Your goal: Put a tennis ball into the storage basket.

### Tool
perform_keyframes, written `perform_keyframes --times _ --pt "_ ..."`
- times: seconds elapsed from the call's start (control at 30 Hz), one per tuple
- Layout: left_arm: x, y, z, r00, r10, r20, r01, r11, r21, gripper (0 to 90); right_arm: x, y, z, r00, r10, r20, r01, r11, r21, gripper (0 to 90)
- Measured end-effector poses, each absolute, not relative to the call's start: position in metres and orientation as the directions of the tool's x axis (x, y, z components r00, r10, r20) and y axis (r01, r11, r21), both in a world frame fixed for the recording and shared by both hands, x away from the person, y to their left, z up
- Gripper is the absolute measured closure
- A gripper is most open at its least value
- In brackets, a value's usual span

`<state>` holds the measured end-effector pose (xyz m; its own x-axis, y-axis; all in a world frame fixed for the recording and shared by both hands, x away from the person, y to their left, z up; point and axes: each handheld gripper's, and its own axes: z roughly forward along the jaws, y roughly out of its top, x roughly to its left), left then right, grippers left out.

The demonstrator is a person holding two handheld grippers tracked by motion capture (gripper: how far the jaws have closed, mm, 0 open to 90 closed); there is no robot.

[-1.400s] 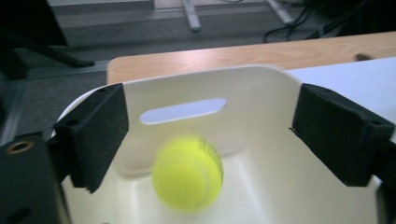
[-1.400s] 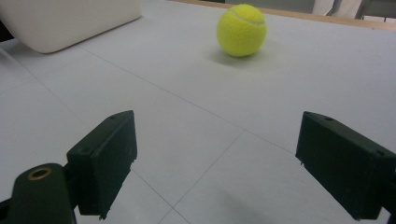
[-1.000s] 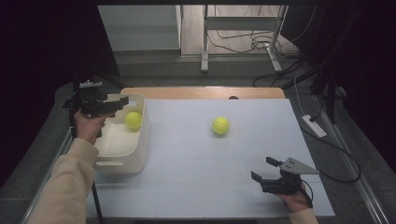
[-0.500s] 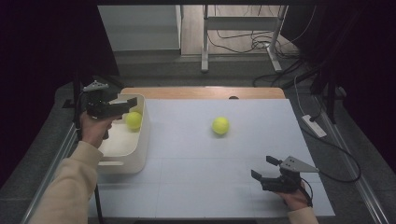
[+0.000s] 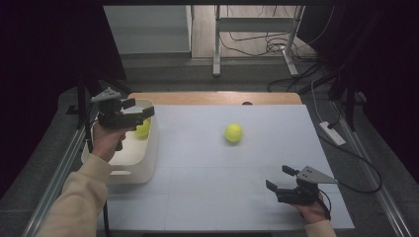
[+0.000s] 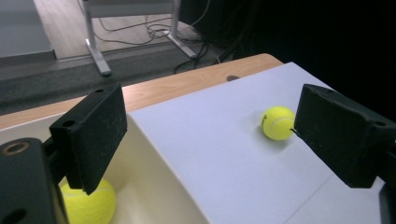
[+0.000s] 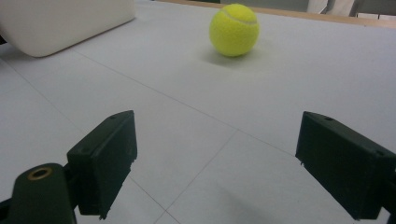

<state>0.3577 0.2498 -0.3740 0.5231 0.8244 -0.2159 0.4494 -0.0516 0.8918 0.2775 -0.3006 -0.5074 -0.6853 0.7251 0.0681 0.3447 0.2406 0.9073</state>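
Hovering over the white bin [image 5: 148, 158] at the left side of the table [image 5: 207, 197], the left gripper [image 5: 143, 113] points toward the middle of the white surface. Its jaws stand wide apart with nothing between them, and they have just been closing a little. In the left gripper view, one tennis ball in the bin [image 6: 95, 205] lies low under the left jaw, against the inner wall, and it is partly hidden by that jaw. In the high view this ball [image 5: 143, 129] shows as a yellow patch just behind the gripper. A second tennis ball [image 5: 233, 133] rests on the open white surface, well apart from the bin and from both grippers; the left gripper view shows it [image 6: 278, 122] just beside the right jaw, but farther off on the table. The right gripper [image 5: 277, 178] is held low over the near right part of the table, in the person's right hand [image 5: 311, 210]. Its jaws are also wide open and hold nothing, and they point toward the ball on the surface [image 7: 234, 30], which lies well ahead of them.
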Motion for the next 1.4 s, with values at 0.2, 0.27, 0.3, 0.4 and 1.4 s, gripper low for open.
perform_keyframes --times 0.2,0.27,0.3,0.4,1.4 --pt "0.354 0.234 -0.373 0.576 0.791 -0.205 0.429 -0.079 0.9 11.1 0.277 -0.302 -0.508 -0.685 0.725 0.073 0.348 0.237 0.907 12.5" --pt "0.353 0.231 -0.373 0.585 0.785 -0.203 0.426 -0.084 0.901 11.1 0.277 -0.302 -0.508 -0.686 0.724 0.073 0.346 0.236 0.908 12.5" --pt "0.352 0.225 -0.373 0.605 0.771 -0.198 0.417 -0.095 0.904 11.1 0.277 -0.302 -0.508 -0.69 0.72 0.072 0.343 0.238 0.909 12.5" --pt "0.35 0.22 -0.372 0.62 0.759 -0.199 0.414 -0.101 0.905 10.9 0.277 -0.302 -0.508 -0.69 0.72 0.071 0.342 0.238 0.909 12.5" --pt "0.336 0.178 -0.37 0.7 0.679 -0.221 0.423 -0.146 0.894 10.4 0.278 -0.301 -0.507 -0.693 0.719 0.061 0.334 0.245 0.91 12.5"
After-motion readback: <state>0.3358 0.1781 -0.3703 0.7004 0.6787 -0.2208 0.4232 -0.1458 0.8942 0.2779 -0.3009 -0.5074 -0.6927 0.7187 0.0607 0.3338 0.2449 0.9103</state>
